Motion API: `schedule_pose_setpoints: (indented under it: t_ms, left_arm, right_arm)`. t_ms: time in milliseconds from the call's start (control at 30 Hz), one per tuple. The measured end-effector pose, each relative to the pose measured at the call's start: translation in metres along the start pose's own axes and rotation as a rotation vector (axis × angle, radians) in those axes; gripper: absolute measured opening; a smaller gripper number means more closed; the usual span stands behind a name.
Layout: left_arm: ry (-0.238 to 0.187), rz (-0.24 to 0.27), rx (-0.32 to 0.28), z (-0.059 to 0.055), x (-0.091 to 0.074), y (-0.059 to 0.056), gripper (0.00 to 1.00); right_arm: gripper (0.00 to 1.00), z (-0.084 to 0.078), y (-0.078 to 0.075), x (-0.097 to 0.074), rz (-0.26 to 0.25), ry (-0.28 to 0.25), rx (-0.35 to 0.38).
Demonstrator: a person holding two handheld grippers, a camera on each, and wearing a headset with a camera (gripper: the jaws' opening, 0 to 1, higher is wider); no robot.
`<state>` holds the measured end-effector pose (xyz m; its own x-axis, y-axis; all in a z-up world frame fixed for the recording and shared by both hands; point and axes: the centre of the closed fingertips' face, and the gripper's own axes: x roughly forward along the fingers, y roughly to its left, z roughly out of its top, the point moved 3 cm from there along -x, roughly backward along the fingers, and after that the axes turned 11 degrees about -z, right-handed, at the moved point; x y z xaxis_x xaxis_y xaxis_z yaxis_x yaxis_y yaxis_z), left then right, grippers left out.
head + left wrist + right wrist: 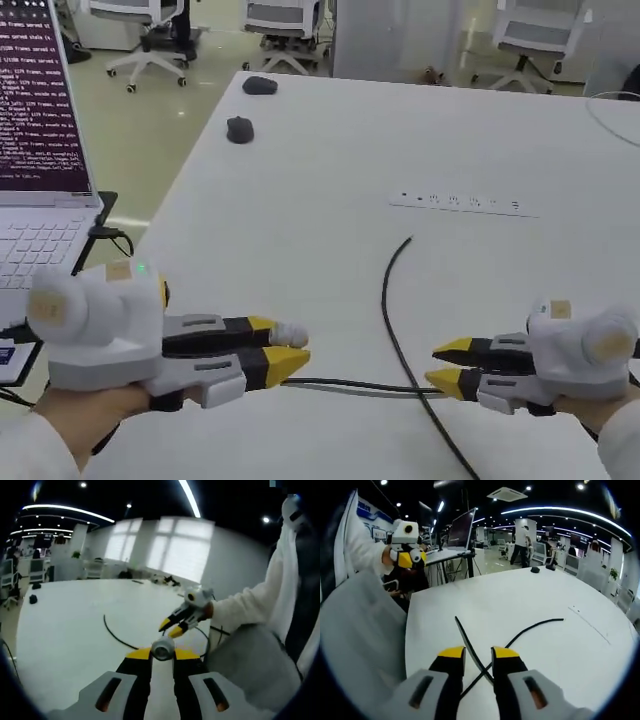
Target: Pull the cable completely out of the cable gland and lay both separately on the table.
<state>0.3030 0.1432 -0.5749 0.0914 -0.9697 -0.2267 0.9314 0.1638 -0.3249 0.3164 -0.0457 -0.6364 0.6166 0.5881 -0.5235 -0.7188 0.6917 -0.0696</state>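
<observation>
My left gripper point(295, 345) is shut on a small grey-white cable gland point(291, 332), held at the jaw tips just above the table; the gland point(163, 648) faces the camera in the left gripper view. A thin black cable point(388, 310) lies on the white table point(330, 180) and crosses itself in front of my right gripper point(438, 366). One stretch of it runs under the left jaws towards the right gripper. The right gripper point(478, 656) stands open, low over the crossing of the cable point(530, 628). I cannot tell whether the cable touches the gland.
An open laptop point(35, 150) stands at the left edge with leads beside it. Two dark computer mice point(240, 129) lie at the far left of the table. A flush socket strip point(460, 203) sits mid-table. Office chairs point(150, 30) stand beyond.
</observation>
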Motion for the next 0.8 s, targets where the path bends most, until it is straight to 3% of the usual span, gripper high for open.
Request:
schedule_pose_setpoints:
  t_ms: [200, 400, 600, 800]
  left_arm:
    - [0.083, -0.018, 0.020, -0.023, 0.027, 0.012, 0.16]
    - [0.172, -0.049, 0.018, -0.055, 0.058, 0.022, 0.16]
    - [0.277, -0.042, -0.011, -0.093, 0.081, 0.033, 0.16]
    - [0.305, 0.006, -0.035, -0.108, 0.088, 0.049, 0.16]
  right_arm:
    - [0.23, 0.027, 0.000, -0.040, -0.053, -0.065, -0.001]
    - [0.23, 0.040, 0.003, -0.083, -0.157, -0.130, 0.046]
    - [0.22, 0.022, 0.002, -0.112, -0.241, -0.126, 0.145]
    - [0.21, 0.000, 0.001, -0.129, -0.287, -0.099, 0.201]
